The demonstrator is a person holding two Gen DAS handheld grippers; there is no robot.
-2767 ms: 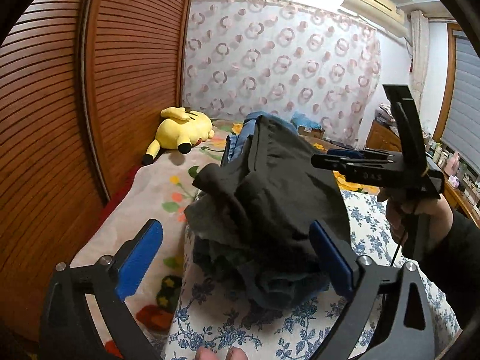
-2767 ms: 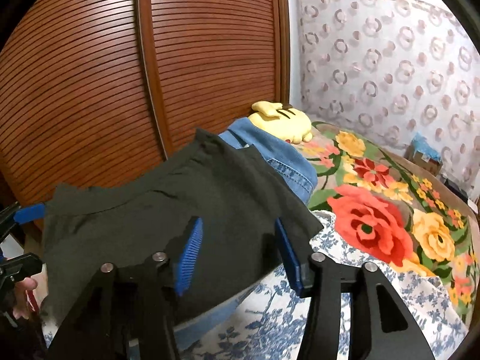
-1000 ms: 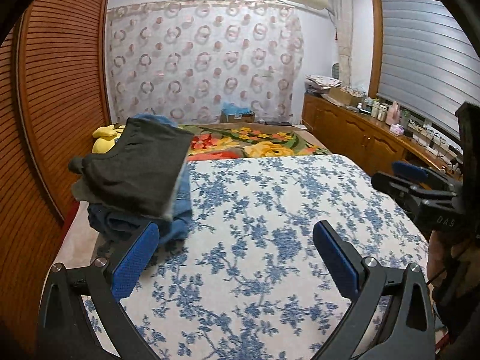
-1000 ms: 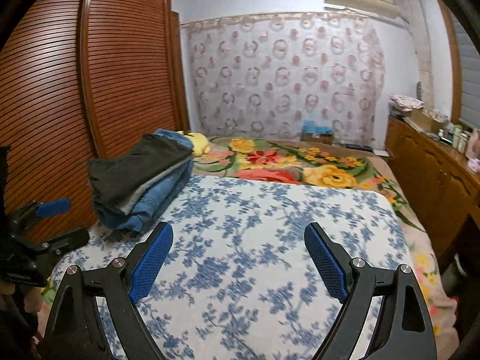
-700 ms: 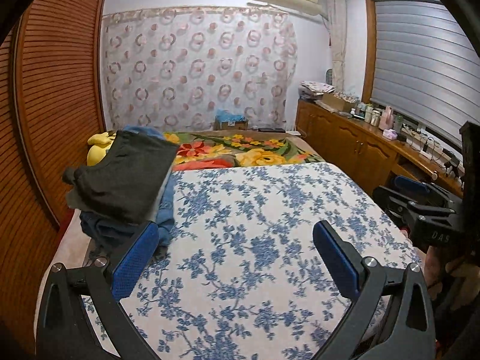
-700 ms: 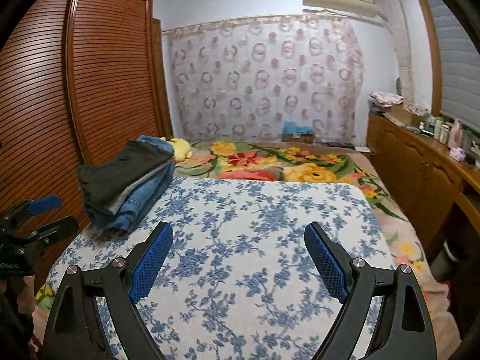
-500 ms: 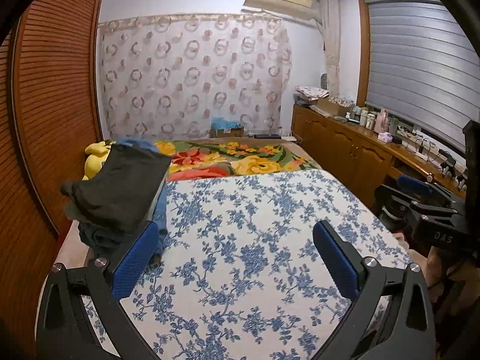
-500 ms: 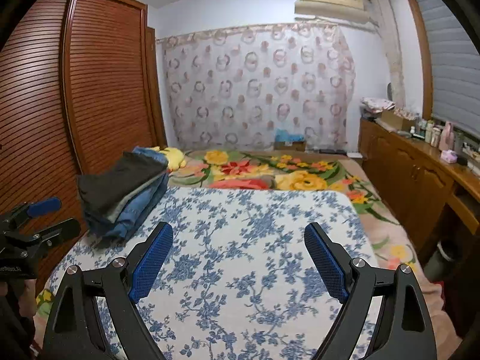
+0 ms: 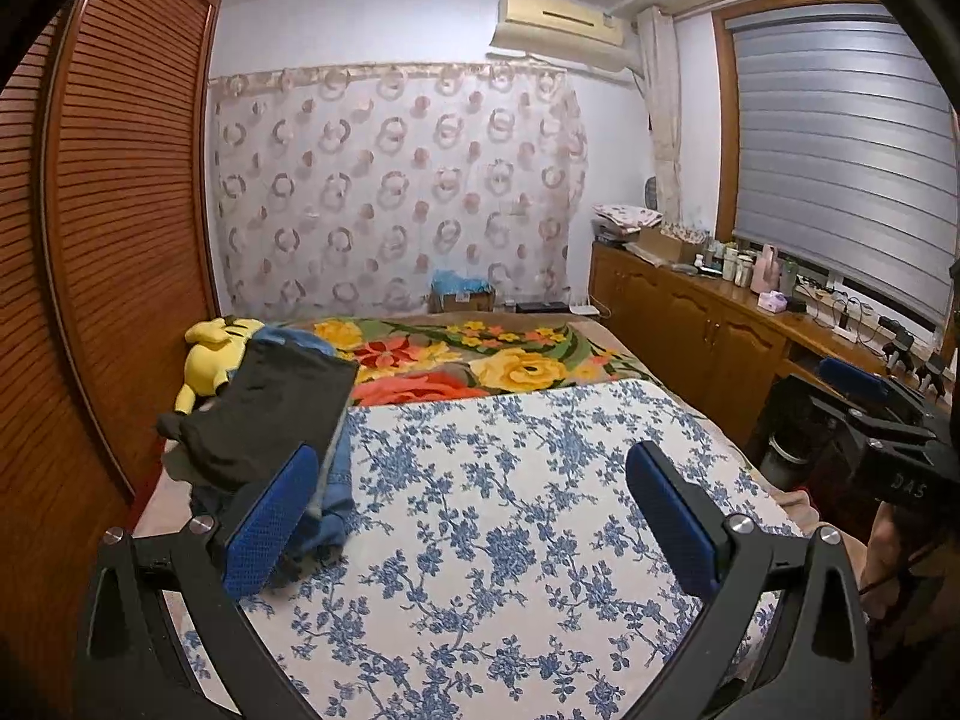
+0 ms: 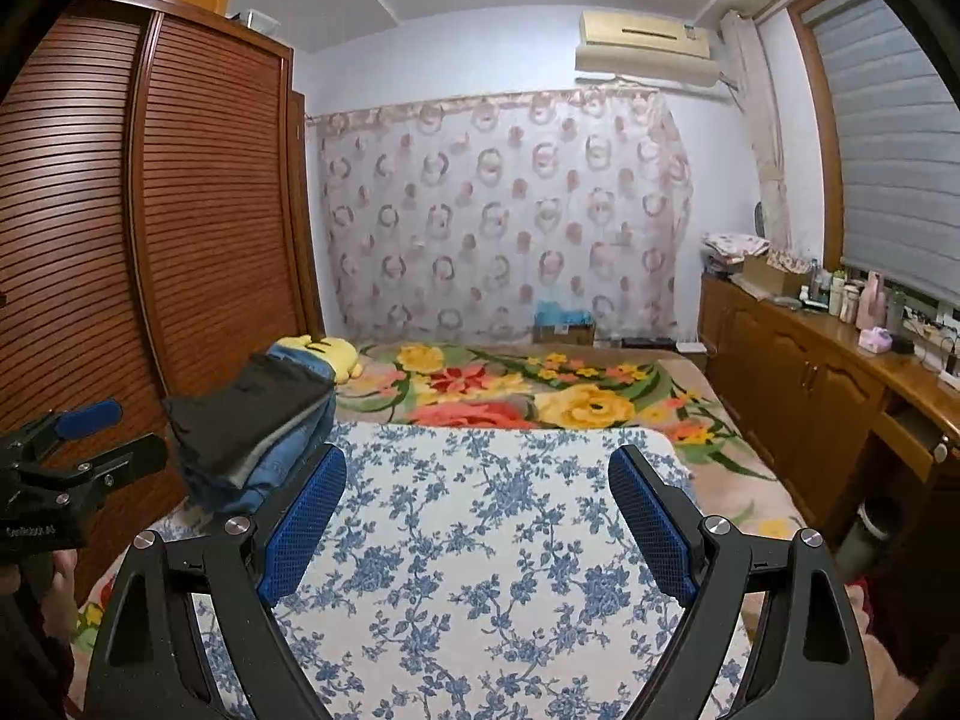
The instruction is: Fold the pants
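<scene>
A stack of folded pants lies at the left edge of the bed, dark pants [image 9: 270, 414] on top of blue jeans [image 9: 333, 480]; in the right wrist view the dark pants [image 10: 252, 414] also top the pile. My left gripper [image 9: 474, 516] is open and empty, held back above the blue-flowered cloth [image 9: 510, 510], right of the stack. My right gripper [image 10: 477, 516] is open and empty above the same cloth [image 10: 480, 540]. Each gripper shows at the edge of the other's view: the right one [image 9: 870, 414], the left one [image 10: 84, 438].
A yellow plush toy [image 9: 210, 354] lies behind the stack by the slatted wardrobe [image 9: 90, 270]. A bright flowered blanket [image 9: 480, 360] covers the far bed. A wooden cabinet [image 9: 720, 330] with bottles runs along the right wall under the window.
Both grippers let go of the dark pants on the stack, opened wide, and pulled back and up from the bed; the view now takes in the whole room.
</scene>
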